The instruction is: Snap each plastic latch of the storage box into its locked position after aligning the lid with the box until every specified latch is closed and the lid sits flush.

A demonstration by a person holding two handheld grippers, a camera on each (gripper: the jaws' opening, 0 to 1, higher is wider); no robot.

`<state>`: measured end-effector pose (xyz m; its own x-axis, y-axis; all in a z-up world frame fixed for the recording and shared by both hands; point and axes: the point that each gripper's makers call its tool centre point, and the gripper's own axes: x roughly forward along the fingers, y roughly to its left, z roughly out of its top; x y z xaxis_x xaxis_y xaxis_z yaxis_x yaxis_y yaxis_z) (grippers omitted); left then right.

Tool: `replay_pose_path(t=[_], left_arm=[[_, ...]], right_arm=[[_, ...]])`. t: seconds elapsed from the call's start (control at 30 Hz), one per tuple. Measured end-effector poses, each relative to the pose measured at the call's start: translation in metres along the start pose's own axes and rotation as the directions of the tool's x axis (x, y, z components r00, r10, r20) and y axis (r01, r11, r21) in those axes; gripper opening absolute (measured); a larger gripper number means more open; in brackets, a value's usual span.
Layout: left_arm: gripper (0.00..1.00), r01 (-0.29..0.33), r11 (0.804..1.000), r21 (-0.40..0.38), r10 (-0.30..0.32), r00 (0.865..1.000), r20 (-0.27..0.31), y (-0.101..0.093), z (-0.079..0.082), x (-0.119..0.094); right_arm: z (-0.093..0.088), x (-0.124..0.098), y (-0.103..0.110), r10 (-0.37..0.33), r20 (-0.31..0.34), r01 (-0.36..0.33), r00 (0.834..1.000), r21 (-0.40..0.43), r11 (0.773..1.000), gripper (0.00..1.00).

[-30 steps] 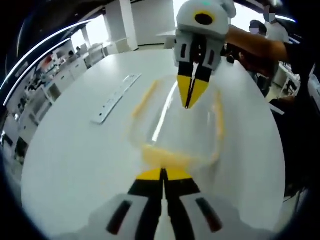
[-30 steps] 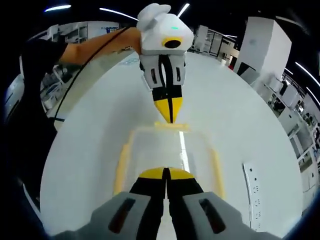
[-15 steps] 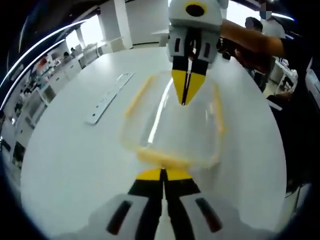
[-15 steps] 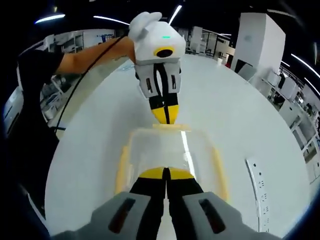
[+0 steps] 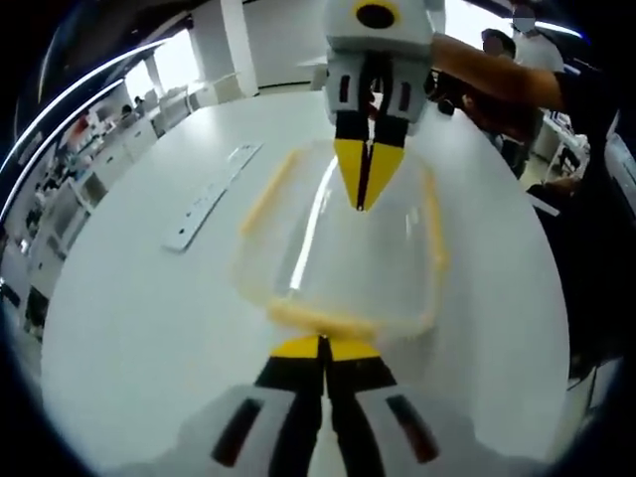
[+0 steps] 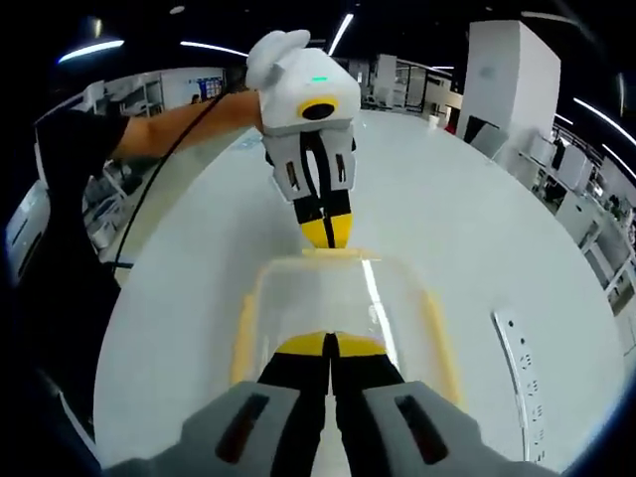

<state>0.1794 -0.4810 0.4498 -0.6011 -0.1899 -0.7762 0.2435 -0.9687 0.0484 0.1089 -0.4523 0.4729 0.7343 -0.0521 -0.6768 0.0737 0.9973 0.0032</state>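
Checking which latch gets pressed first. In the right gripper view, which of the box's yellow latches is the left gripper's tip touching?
The far short-end latch, beyond the clear lid: the left gripper points down onto it. The two long-side latches run untouched along the storage box's sides.

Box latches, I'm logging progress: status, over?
Left gripper and right gripper shut, tips at opposite ends of the box. Lid on; latch state unclear. Power strip lies beside, apart.

The left gripper point(image 6: 326, 235) has a white rounded shell with a small green light on top, black slotted panels and yellow-tipped black jaws; a thin black cable point(image 6: 149, 194) trails from it. The right gripper point(image 5: 365, 194) is built alike. The person wears a black short sleeve point(image 6: 75, 134).
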Motion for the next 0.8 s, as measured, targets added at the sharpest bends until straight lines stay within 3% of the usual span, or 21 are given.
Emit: replay_pose_path(t=[0.57,0.8], left_arm=[[0.00,0.007,1.000,-0.027,-0.006,0.999,0.053,-0.001,0.002,-0.002],[0.00,0.016,1.000,-0.007,-0.016,0.999,0.040,0.001,0.003,-0.002]], right_arm=[[0.010,0.006,-0.004,0.010,0.049,-0.010,0.999,-0.013,1.000,0.00],[0.012,0.008,-0.005,0.017,0.067,-0.016,0.998,-0.019,1.000,0.00]])
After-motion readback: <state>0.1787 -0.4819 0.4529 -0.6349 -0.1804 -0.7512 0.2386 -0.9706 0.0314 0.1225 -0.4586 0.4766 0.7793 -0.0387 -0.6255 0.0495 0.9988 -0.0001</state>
